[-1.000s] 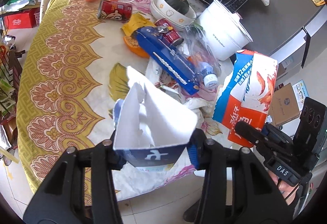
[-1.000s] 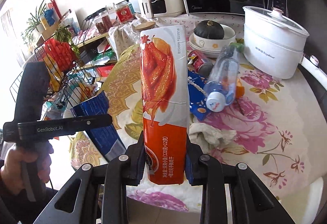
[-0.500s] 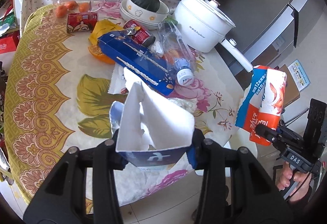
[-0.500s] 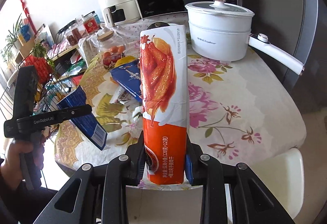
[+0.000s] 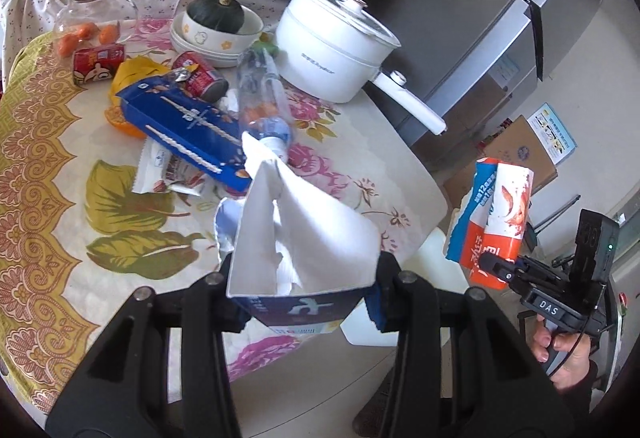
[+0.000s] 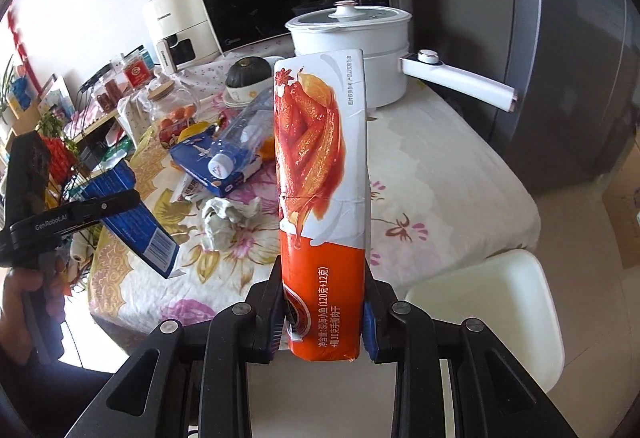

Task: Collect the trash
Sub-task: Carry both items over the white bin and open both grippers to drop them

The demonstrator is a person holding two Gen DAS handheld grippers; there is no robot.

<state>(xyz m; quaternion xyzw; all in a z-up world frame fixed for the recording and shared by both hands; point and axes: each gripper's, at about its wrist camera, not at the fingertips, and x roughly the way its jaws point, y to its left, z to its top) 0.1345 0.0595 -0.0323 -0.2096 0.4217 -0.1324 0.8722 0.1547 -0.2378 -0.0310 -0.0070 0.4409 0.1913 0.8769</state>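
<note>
Floral table (image 6: 432,166) holds pot (image 6: 360,38), bottle (image 6: 244,130); both tools (image 5: 306,294) (image 6: 322,318) clamp boxes (image 5: 296,238) (image 6: 320,198).

a torn blue carton (image 5: 296,270), its white inside laid open, is held upright off the table, pinched at its lower end. an orange and white snack pouch (image 6: 322,198), printed with red glazed food, is held upright by its lower end, beyond the table edge. on the floral cloth are left a flat blue box (image 5: 188,130), a clear plastic bottle (image 5: 262,98) lying on its side across it, a red can (image 5: 200,78) tipped over, a crumpled tissue (image 6: 228,216) and a small wrapper (image 5: 168,174) beside the box.
</note>
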